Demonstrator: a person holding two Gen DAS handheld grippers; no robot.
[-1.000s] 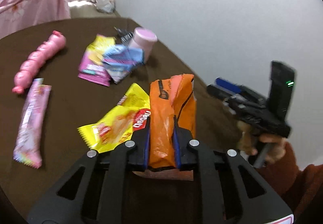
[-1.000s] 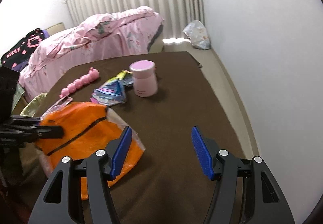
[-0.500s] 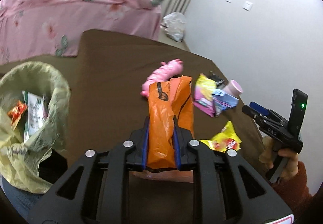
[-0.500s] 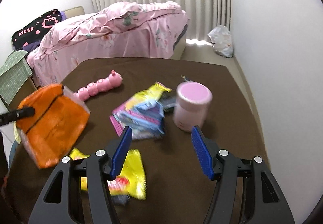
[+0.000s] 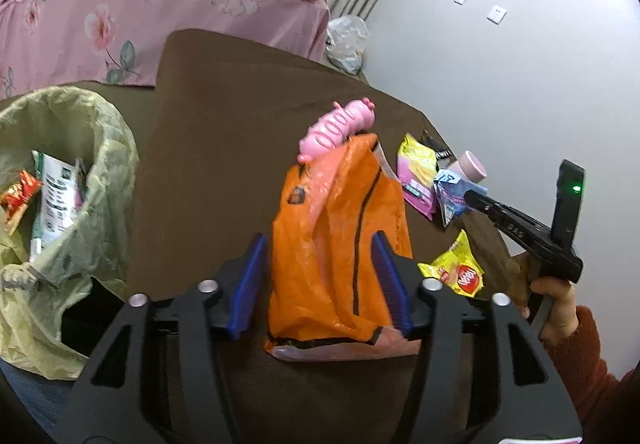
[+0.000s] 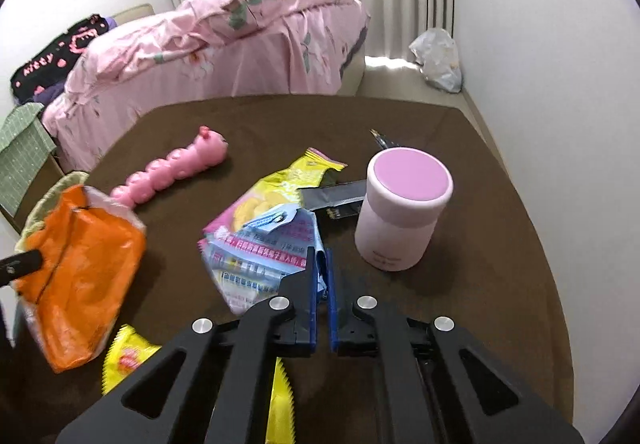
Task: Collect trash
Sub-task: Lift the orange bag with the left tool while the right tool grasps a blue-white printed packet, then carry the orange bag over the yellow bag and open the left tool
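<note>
Orange bag: between your left gripper, jaws opening, beside the lined bin. Blue wrapper: pinched in your right gripper, over the brown surface.

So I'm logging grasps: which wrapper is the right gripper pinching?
The light blue wrapper, lying atop the pink-and-yellow one, beside the pink cup.

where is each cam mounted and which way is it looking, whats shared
Left wrist: on the left tool, looking down across the brown table and bin bag; its opening jaws flank the orange bag; the right hand shows.
Right wrist: on the right tool, facing the bed, jaws shut on the blue wrapper.
Shared: orange bag, pink toy, pink jar.
</note>
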